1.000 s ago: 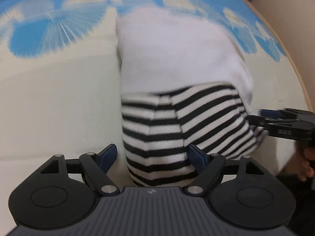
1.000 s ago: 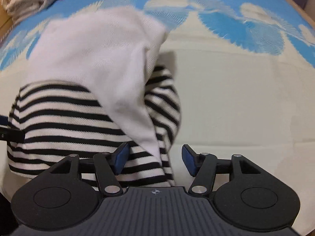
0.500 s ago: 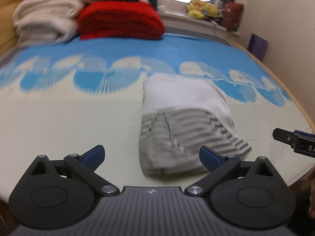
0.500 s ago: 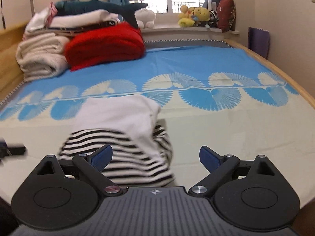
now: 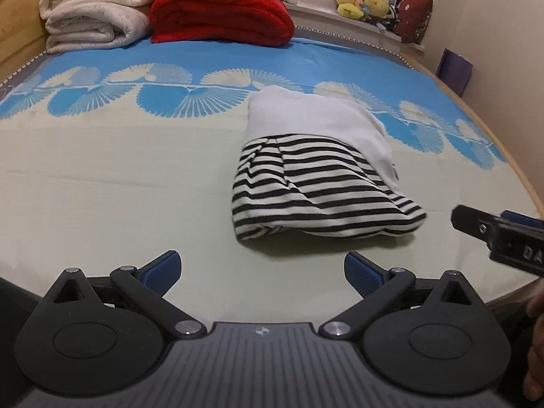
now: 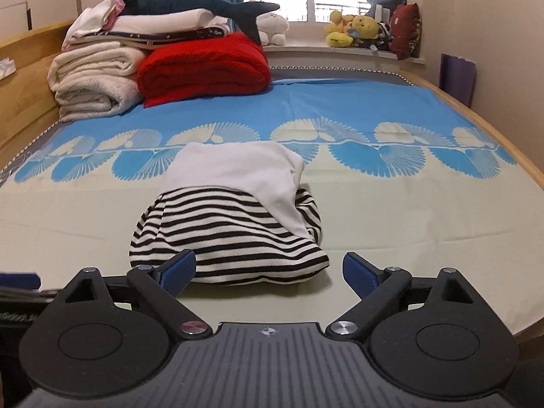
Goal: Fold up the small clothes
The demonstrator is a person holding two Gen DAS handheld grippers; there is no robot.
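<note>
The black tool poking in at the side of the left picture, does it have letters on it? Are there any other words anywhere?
"DA": white letters on the right tool, cut off by the picture's edge, so the rest cannot be read.
No other words show: none on the striped garment, the left tool, or the bed sheet.

We see a folded red knit blanket beside rolled cream blankets on the bed. Yellow plush toys sit on the windowsill.

The folded black-and-white striped cotton garment lies mid-bed; the rolled red knit blanket sits behind it, beside the stacked cream towels.
</note>
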